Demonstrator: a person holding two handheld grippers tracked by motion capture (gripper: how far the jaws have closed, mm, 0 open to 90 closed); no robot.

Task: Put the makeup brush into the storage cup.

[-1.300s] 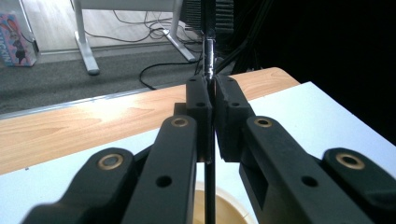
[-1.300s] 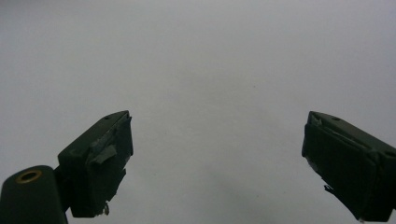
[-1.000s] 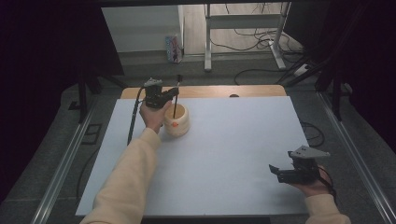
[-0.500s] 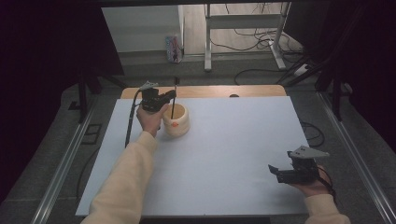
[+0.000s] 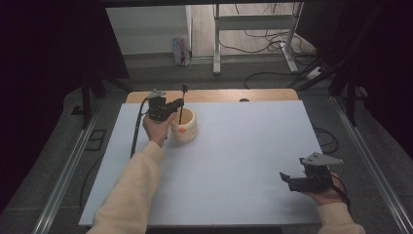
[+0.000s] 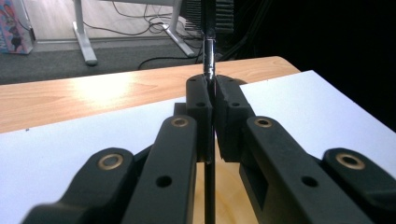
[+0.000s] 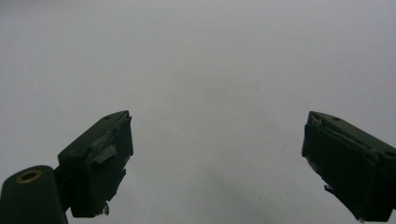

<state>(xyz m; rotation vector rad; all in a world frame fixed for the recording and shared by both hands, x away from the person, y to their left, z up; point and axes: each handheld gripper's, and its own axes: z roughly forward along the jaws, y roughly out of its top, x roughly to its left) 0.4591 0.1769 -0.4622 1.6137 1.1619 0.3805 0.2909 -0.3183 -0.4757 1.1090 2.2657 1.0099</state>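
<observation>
My left hand-held gripper point(image 5: 176, 104) is clenched on a thin black rod point(image 5: 182, 105) standing upright in the cream bowl point(image 5: 189, 131), far left of the counter point(image 5: 243, 146). My right hand-held gripper point(image 7: 217, 158) hovers released, near right.

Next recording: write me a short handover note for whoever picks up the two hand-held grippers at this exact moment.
Left hand-held gripper: shut on a thin black rod, held upright with its lower end inside the cream bowl at the far left of the white mat.
Right hand-held gripper: open, holding nothing, parked over the mat's near right corner.
Bowl: there is something small and orange in it beside the rod.
Done: rod gripped and set into the bowl.
Left: whatever the rod is meant to do in the bowl, probably stirring; the right gripper has not joined in and could steady the bowl.
</observation>
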